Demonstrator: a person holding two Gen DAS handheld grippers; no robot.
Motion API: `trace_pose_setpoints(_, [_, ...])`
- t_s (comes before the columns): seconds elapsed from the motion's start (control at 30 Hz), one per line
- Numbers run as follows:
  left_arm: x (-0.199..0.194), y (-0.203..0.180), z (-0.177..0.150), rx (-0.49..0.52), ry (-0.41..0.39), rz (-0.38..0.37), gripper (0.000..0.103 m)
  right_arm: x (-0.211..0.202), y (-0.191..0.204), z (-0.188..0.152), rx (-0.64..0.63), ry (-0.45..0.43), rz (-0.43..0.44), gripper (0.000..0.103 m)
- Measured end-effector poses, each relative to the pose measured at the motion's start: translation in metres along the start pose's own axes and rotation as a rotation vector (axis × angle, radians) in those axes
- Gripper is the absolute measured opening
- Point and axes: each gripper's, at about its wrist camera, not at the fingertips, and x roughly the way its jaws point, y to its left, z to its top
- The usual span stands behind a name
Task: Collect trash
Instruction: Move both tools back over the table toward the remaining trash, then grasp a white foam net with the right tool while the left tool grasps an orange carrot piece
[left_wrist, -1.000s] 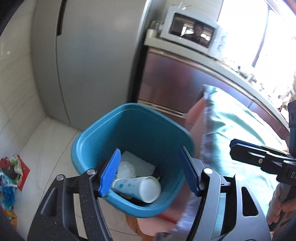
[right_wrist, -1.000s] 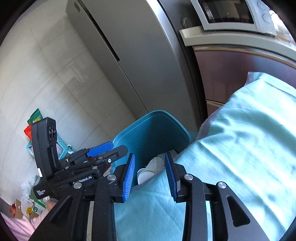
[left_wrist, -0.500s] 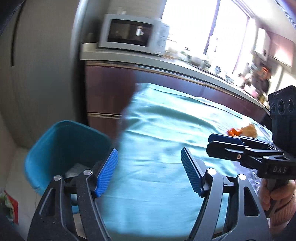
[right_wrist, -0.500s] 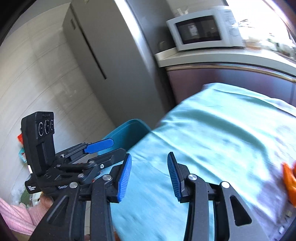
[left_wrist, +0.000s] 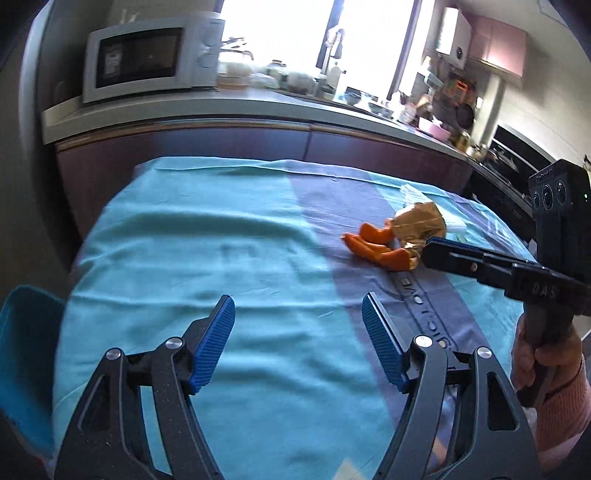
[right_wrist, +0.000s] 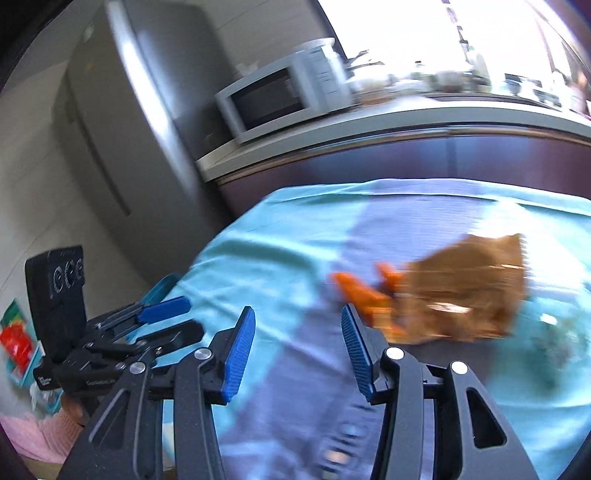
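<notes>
Kitchen setting: a table draped in a teal cloth with a grey-violet lettered band (left_wrist: 258, 229) is recorded before a dark counter bearing a white microwave oven (left_wrist: 147, 62); a grey refrigerator (right_wrist: 122, 122) stands to the left of it in the right wrist view.

Item 1. Crumpled brown paper wrapper (left_wrist: 419, 223), lying on the far right part of the cloth, with curled orange peel pieces (left_wrist: 373, 249) touching its near-left side. The peel's long axis is seen to run roughly left to right, slightly toward the viewer. A clear plastic scrap appears just beyond the wrapper; detail is too blurred to confirm.

Item 2. Rim of a blue plastic bin (left_wrist: 22, 354), glimpsed off the table's left edge, below cloth level.

Item 3. Left gripper (left_wrist: 297, 343): blue-padded jaws spread wide, nothing held, hovering over bare cloth. The trash lies well ahead and to its right.

Item 4. Right gripper (right_wrist: 297, 354): jaws likewise parted wide and empty. The peel is seen just beyond its right fingertip, the wrapper ahead and to the right.

Assessment: the right gripper is judged the nearer by far, so the next pick is best made by it, advanced forward and slightly right. The light, crumpled wrapper may be pushed away instead of caught.
</notes>
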Motion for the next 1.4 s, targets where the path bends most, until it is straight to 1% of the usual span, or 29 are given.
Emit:
trace_pose_setpoints(0.2, [0.031,-0.029,0.018,0.035,0.038,-0.045,0.073,-0.016,-0.043,0.001,0.060,-0.055,-0.095,0.048])
trace_pose_setpoints(0.3, [0.046,-0.042,0.027,0.048,0.054,-0.039,0.073,-0.026,-0.066,0.002,0.087,-0.080,-0.133,0.048])
trace_pose_setpoints(0.43, [0.063,-0.049,0.036,0.045,0.072,-0.040,0.073,-0.038,-0.094,0.009,0.123,-0.118,-0.197,0.049])
trace_pose_setpoints(0.57, [0.080,-0.052,0.044,0.032,0.105,-0.029,0.073,-0.044,-0.123,0.019,0.165,-0.147,-0.275,0.056])
trace_pose_setpoints(0.67, [0.093,-0.054,0.047,0.021,0.131,-0.032,0.071,-0.039,-0.149,0.024,0.220,-0.122,-0.285,0.057])
trace_pose_setpoints(0.73, [0.103,-0.054,0.049,0.005,0.158,-0.048,0.070,-0.033,-0.161,0.026,0.254,-0.101,-0.247,0.057])
trace_pose_setpoints(0.8, [0.110,-0.054,0.049,-0.006,0.176,-0.044,0.067,-0.027,-0.169,0.025,0.273,-0.087,-0.224,0.057])
trace_pose_setpoints(0.87, [0.117,-0.053,0.050,-0.017,0.194,-0.051,0.058,-0.021,-0.173,0.024,0.283,-0.075,-0.189,0.056])
trace_pose_setpoints(0.9, [0.120,-0.052,0.050,-0.027,0.203,-0.061,0.056,-0.020,-0.174,0.024,0.291,-0.073,-0.177,0.052])
trace_pose_setpoints(0.93, [0.123,-0.051,0.050,-0.037,0.208,-0.067,0.052,-0.018,-0.175,0.023,0.296,-0.070,-0.166,0.047])
trace_pose_setpoints(0.97, [0.124,-0.051,0.051,-0.040,0.207,-0.068,0.044,-0.017,-0.173,0.023,0.299,-0.072,-0.161,0.038])
trace_pose_setpoints(1.0, [0.125,-0.051,0.052,-0.040,0.207,-0.070,0.040,-0.017,-0.173,0.022,0.301,-0.076,-0.157,0.032])
trace_pose_setpoints(1.03, [0.126,-0.051,0.052,-0.041,0.210,-0.074,0.034,-0.018,-0.172,0.021,0.298,-0.081,-0.154,0.029])
trace_pose_setpoints(1.07, [0.127,-0.051,0.052,-0.044,0.214,-0.080,0.026,-0.019,-0.170,0.021,0.293,-0.089,-0.154,0.022])
trace_pose_setpoints(1.1, [0.128,-0.051,0.052,-0.044,0.216,-0.086,0.025,-0.021,-0.168,0.022,0.287,-0.098,-0.153,0.018])
trace_pose_setpoints(1.17, [0.128,-0.052,0.051,-0.042,0.213,-0.094,0.013,-0.025,-0.165,0.023,0.279,-0.116,-0.148,0.013])
trace_pose_setpoints(1.23, [0.126,-0.055,0.051,-0.034,0.206,-0.097,0.006,-0.030,-0.162,0.024,0.269,-0.132,-0.144,0.013])
trace_pose_setpoints(1.4, [0.115,-0.059,0.050,-0.016,0.178,-0.106,0.001,-0.044,-0.152,0.027,0.236,-0.177,-0.149,0.011])
